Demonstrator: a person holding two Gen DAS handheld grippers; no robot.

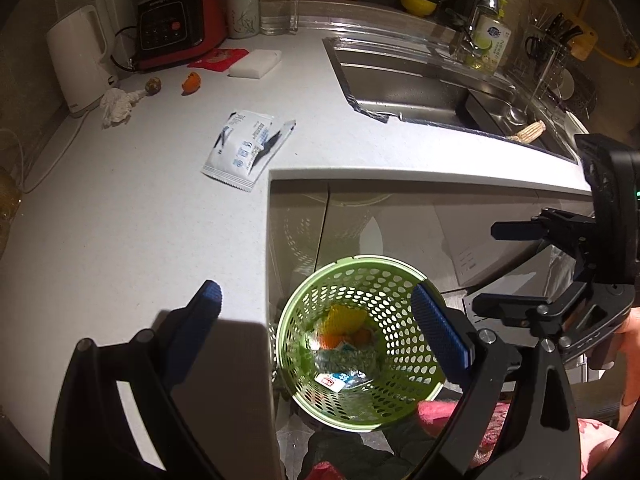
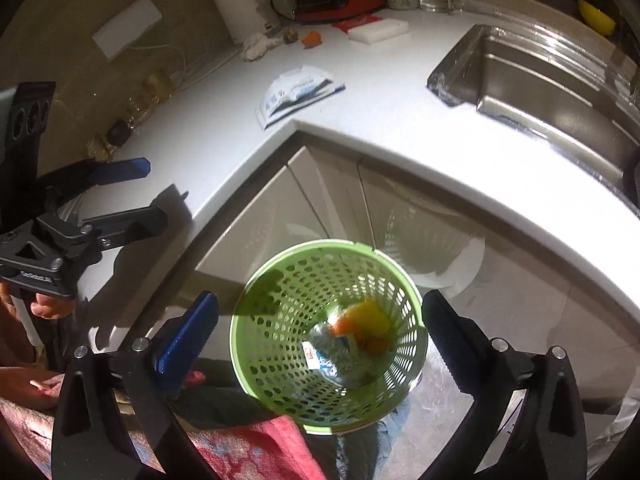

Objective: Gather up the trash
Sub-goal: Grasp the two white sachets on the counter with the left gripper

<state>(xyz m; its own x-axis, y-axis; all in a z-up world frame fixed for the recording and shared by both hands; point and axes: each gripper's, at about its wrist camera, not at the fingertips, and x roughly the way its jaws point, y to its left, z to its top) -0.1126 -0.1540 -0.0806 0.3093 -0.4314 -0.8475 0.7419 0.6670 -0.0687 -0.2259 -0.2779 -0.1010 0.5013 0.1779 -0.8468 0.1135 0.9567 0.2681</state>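
both wrist views look steeply down past black tongs with blue pads. left gripper (image 1: 316, 332) has its jaws spread wide with nothing between the pads; one finger hangs over the white counter (image 1: 132, 208), the other over the rim of a green bin (image 1: 304, 300). right gripper (image 2: 320, 336) is also spread wide and empty, its fingers standing to either side of the bin (image 2: 248, 320), apart from the rim.

the bin sits low on the floor in the inner corner of the l-shaped counter, in front of glossy cabinet doors (image 2: 280, 216). inside it lie a crumpled clear wrapper with a red and white label (image 2: 332, 352), something yellow and orange bits; what these are is hard to tell.

on the counter, a white and blue packet (image 1: 244, 148) lies flat close to the inner corner edge, with open surface all round it. further back, by a white kettle (image 1: 80, 56), are a crumpled tissue (image 1: 118, 106), a small brown lump and an orange peel (image 1: 191, 82). a corn cob (image 1: 530, 133) lies in the sink (image 1: 400, 80) at the far right.

pink cloth (image 2: 256, 448) and dark fabric fill the bottom edge, partly hidden behind the tongs. each gripper shows at the side of the other's view, cut off by the frame
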